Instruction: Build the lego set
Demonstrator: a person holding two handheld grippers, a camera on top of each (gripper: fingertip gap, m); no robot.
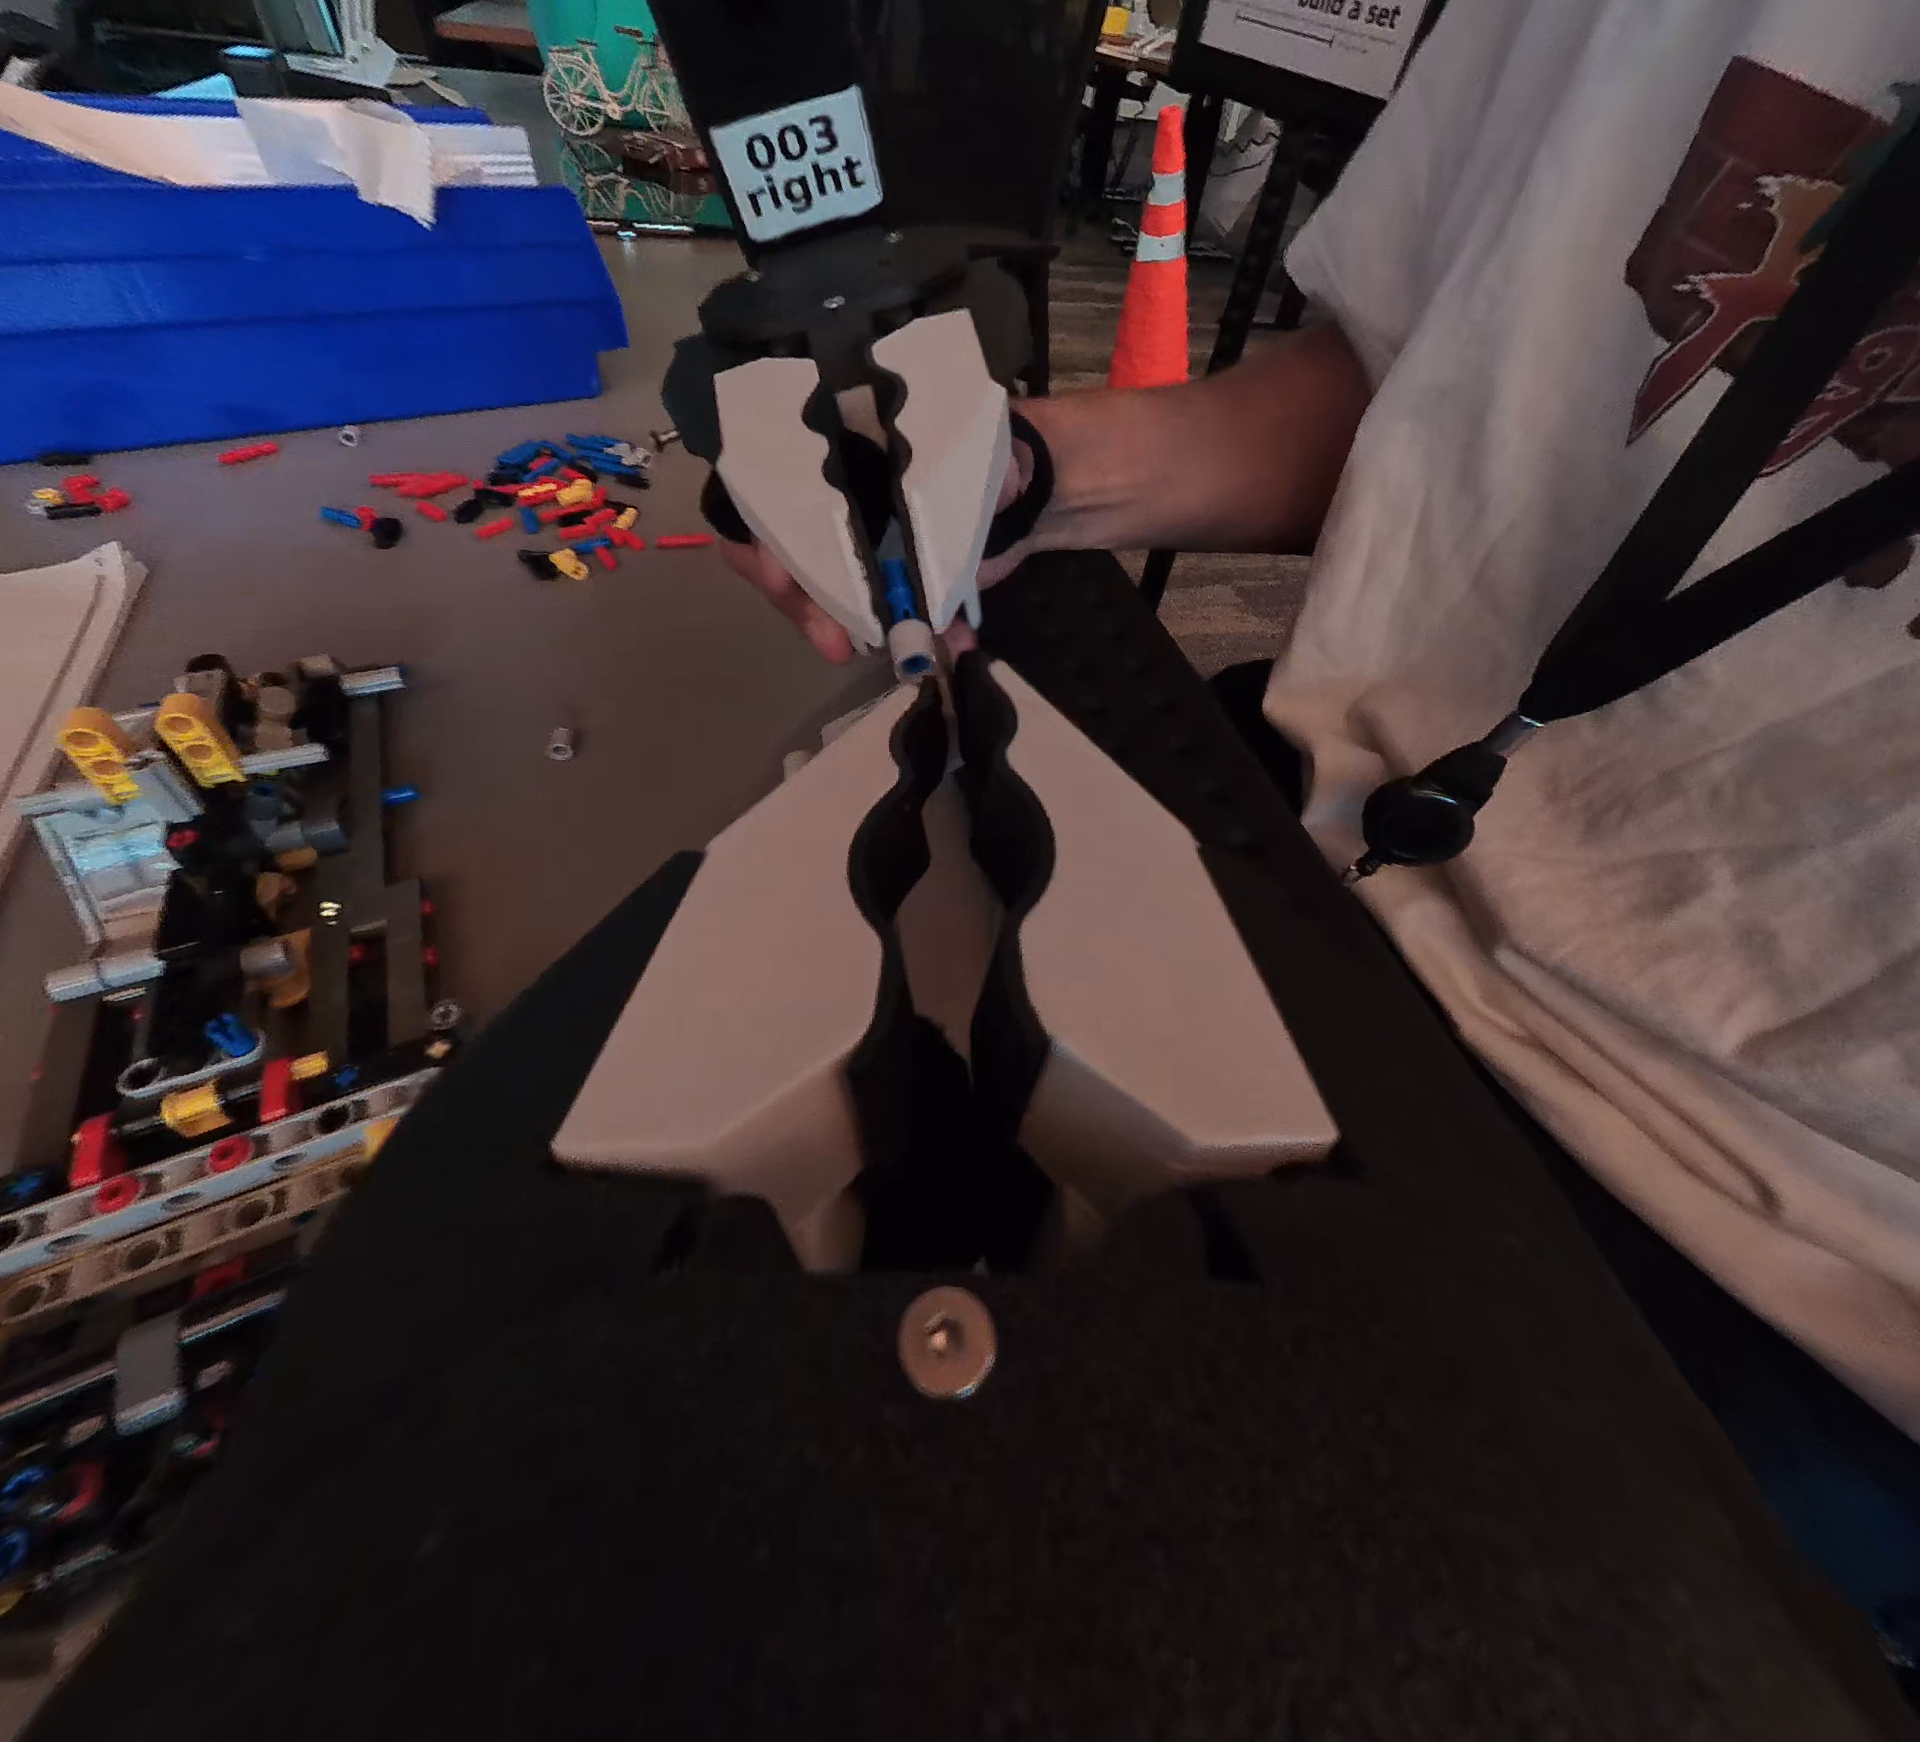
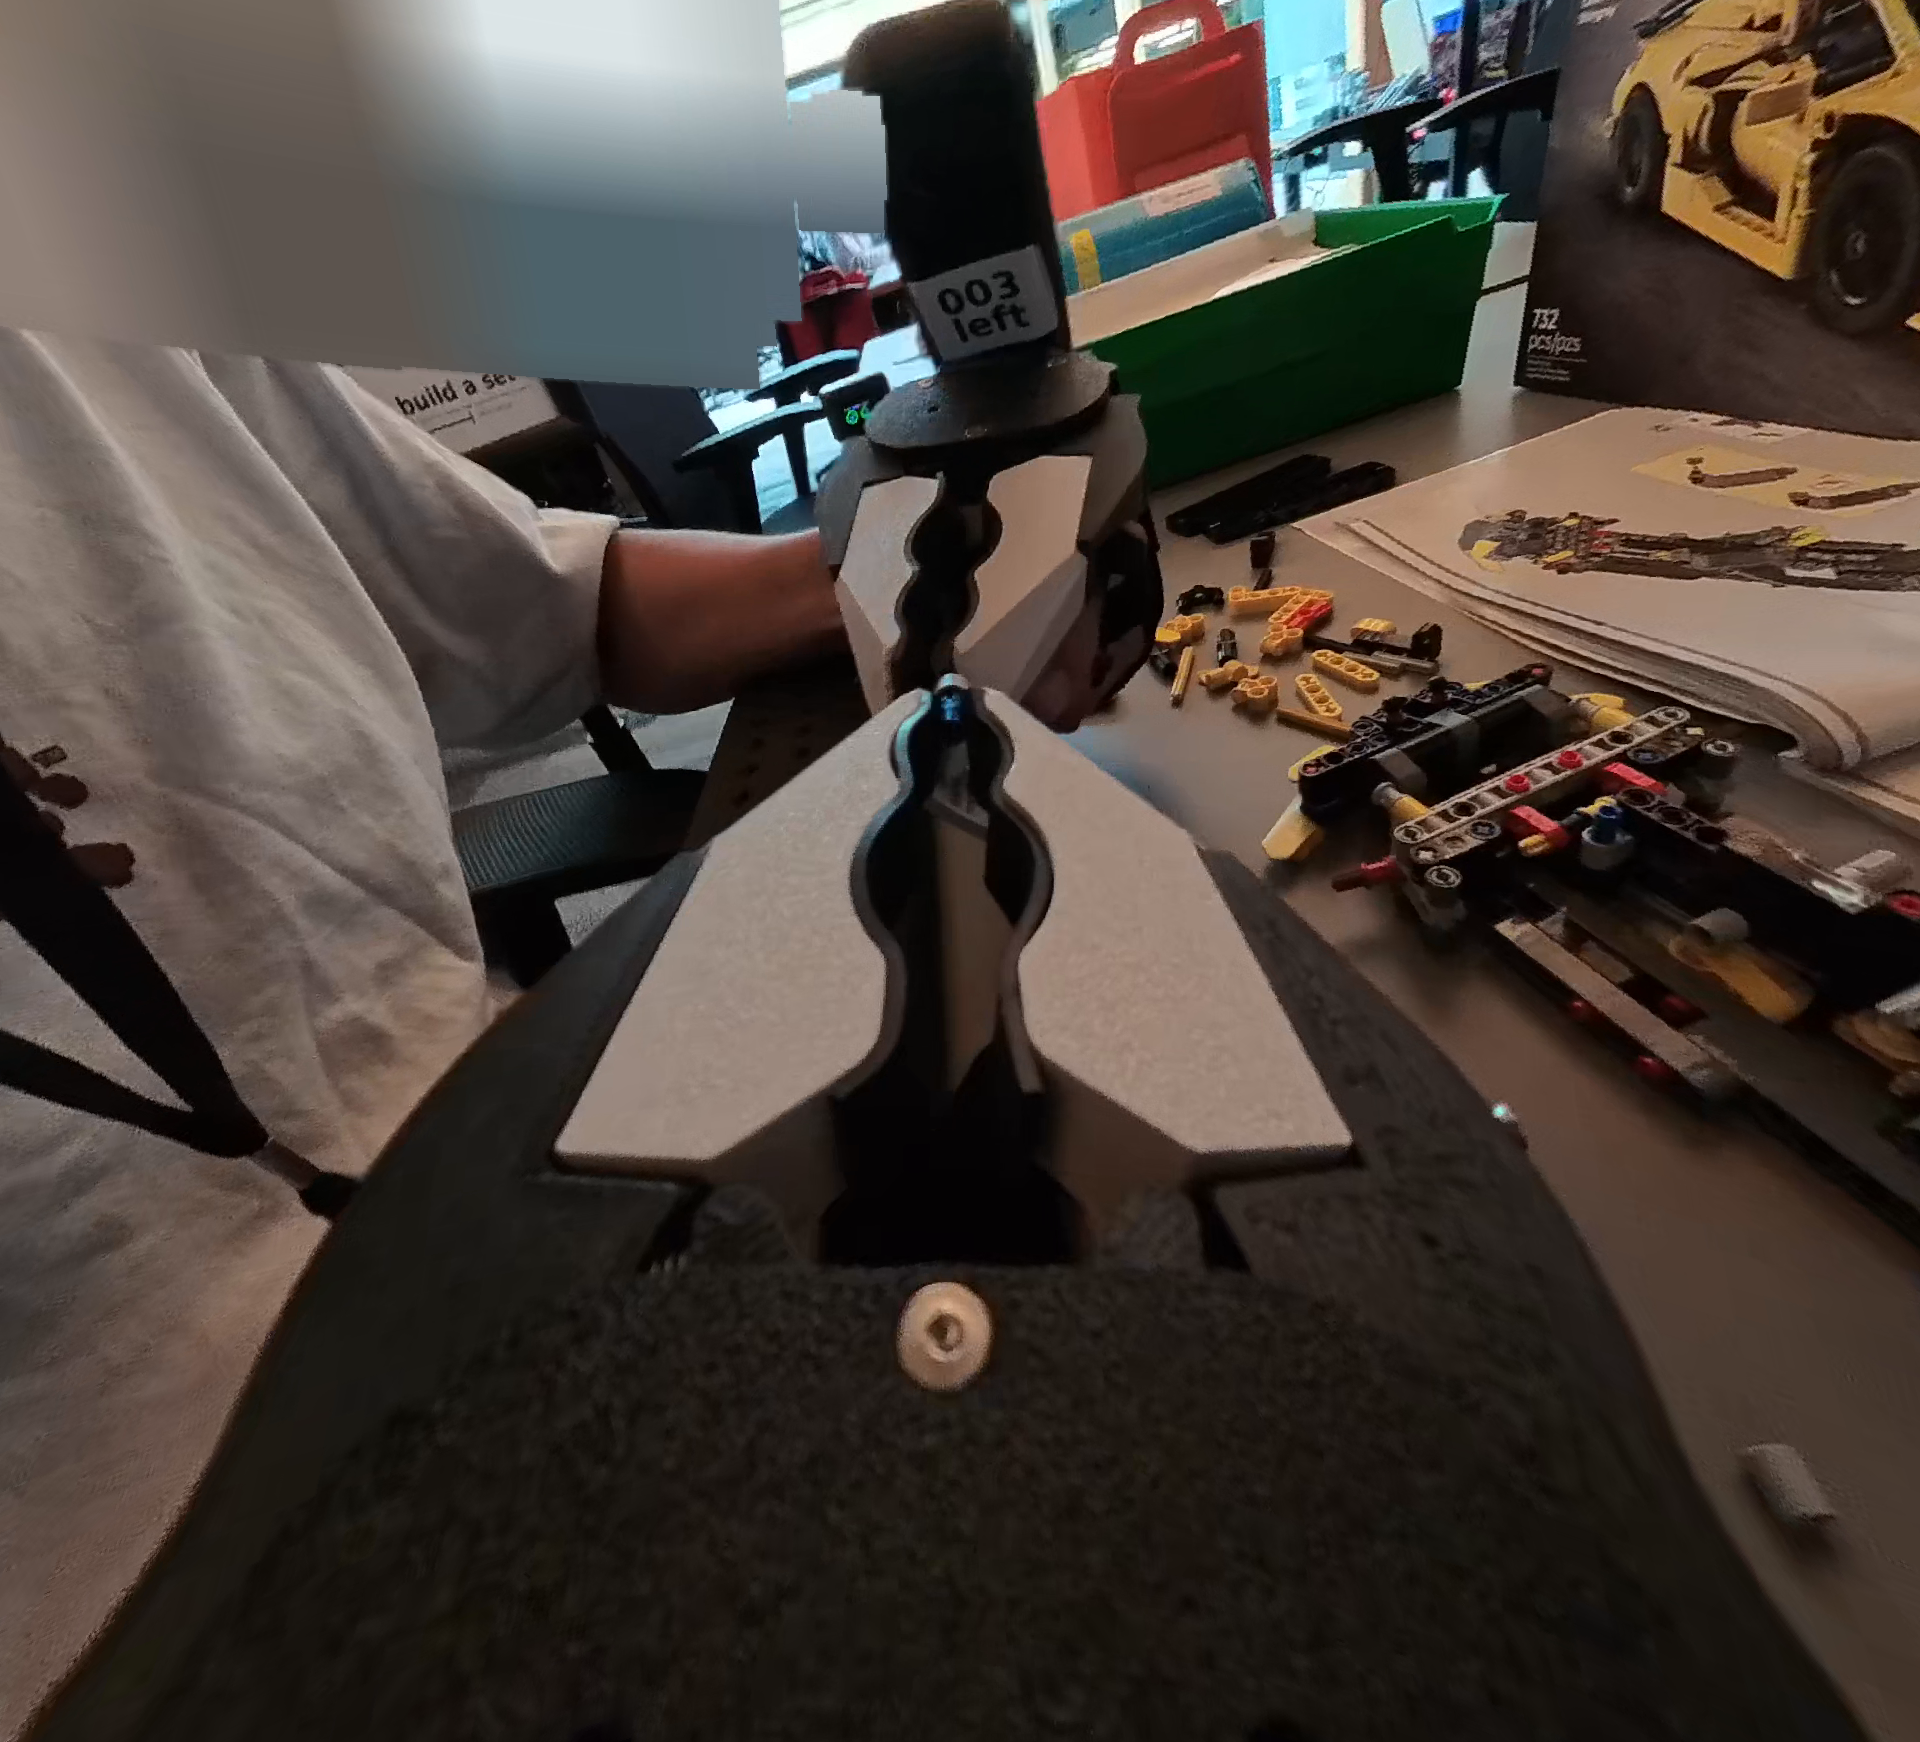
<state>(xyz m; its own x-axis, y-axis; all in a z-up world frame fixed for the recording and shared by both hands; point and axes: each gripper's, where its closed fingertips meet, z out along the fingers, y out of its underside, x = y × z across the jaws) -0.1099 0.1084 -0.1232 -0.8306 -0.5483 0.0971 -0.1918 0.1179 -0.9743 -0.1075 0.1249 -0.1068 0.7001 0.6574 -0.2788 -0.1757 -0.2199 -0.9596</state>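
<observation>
My right gripper (image 2: 951,705) is shut on a small blue pin (image 1: 902,612) with a light grey end; the pin also shows at its tips in the right wrist view (image 2: 951,703). My left gripper (image 1: 940,705) is shut, and its tips meet the pin's end, tip to tip with the right gripper (image 1: 914,643). I cannot tell whether it grips the pin. Both are held in the air near the table's edge. The part-built black and grey car chassis (image 1: 208,965) lies on the table; it also shows in the right wrist view (image 2: 1558,809).
Loose red, blue and yellow pieces (image 1: 561,497) lie behind the chassis, yellow ones (image 2: 1278,643) beside it. An open instruction booklet (image 2: 1662,570), the set's box (image 2: 1745,134), a green bin (image 2: 1299,321) and blue bins (image 1: 260,310) ring the table. A person in a white shirt (image 1: 1558,757) sits close. Left and right tips are no more than a few centimetres apart.
</observation>
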